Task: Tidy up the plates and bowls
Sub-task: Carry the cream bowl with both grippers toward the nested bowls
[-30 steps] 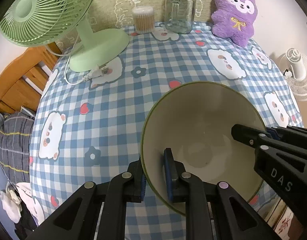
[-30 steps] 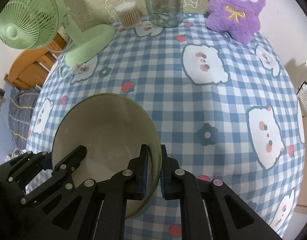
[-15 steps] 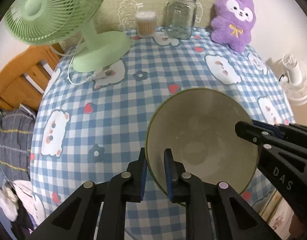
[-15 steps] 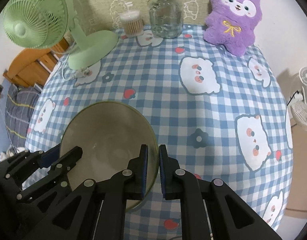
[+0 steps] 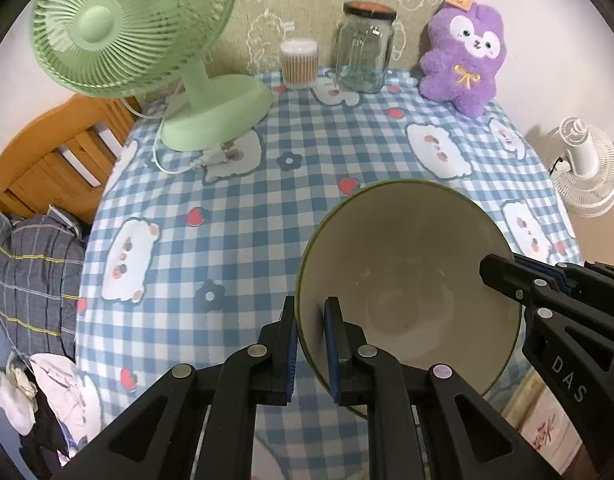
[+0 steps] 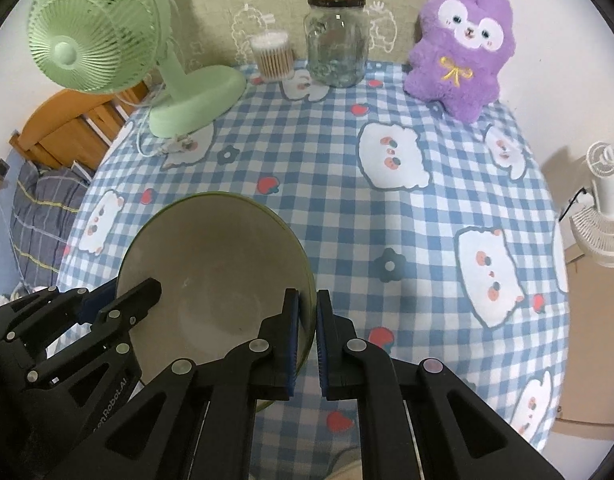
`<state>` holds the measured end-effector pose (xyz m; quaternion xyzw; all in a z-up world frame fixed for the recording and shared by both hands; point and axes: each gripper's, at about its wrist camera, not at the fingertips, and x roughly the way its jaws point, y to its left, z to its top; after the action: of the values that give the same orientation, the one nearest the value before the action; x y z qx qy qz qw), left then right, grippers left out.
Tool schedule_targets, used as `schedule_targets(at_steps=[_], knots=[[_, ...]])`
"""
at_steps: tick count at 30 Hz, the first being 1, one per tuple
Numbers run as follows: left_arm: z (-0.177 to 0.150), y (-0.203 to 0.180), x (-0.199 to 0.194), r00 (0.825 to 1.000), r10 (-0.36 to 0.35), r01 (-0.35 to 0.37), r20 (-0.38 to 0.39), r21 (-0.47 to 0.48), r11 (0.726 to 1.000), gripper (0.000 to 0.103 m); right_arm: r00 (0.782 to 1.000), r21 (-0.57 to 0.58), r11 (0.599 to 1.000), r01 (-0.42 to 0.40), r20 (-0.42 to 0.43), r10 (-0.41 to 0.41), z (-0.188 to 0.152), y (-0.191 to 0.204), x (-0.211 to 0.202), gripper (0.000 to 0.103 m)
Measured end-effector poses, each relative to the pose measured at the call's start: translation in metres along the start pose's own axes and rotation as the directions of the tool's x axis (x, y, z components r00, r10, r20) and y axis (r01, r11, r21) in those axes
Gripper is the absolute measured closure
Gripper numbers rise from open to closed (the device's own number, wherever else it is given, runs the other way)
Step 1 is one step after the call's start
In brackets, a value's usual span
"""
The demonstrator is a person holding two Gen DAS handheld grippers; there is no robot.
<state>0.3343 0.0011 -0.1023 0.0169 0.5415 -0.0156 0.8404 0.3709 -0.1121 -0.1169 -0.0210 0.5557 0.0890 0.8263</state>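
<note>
Rigid, probably breakable bowl (image 5: 407,280), held clear of the worktop (image 5: 267,208); left tongs (image 5: 310,344) and right tongs (image 6: 307,336) pinch opposite rims.

Two wrist fisheyes, close, angled steeply down, both sharing bowl (image 5: 407,292) and checked tablecloth (image 6: 387,208)

Along the back edge of the surface (image 6: 427,208) stand the fan (image 6: 179,92) at far left, then the cotton-swab tub (image 6: 273,56), the jar (image 6: 337,40) and the plush toy (image 6: 463,52) at right. Nearer, over the front edge, the bowl (image 6: 215,276) sits between both grips: left hand-held gripper (image 5: 310,344) astride its left rim, right hand-held gripper (image 6: 307,340) astride its right rim. A second fan (image 6: 603,208) stands beyond the right edge, bedding (image 5: 31,272) off to the left.
</note>
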Motion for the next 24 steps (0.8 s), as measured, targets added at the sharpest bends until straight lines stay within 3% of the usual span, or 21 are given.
schedule_targets(at_steps=[9, 24], knots=[[-0.009, 0.004, -0.05, 0.999, -0.014, 0.012, 0.049, 0.041, 0.999, 0.094, 0.998, 0.067, 0.997, 0.03, 0.053, -0.033, -0.022, 0.017, -0.055, 0.093], [-0.062, 0.006, -0.113, 0.993, -0.066, 0.056, 0.097, 0.109, 0.992, 0.094, 0.993, 0.126, 0.99, 0.068, 0.09, -0.08, -0.084, 0.043, -0.121, 0.093]])
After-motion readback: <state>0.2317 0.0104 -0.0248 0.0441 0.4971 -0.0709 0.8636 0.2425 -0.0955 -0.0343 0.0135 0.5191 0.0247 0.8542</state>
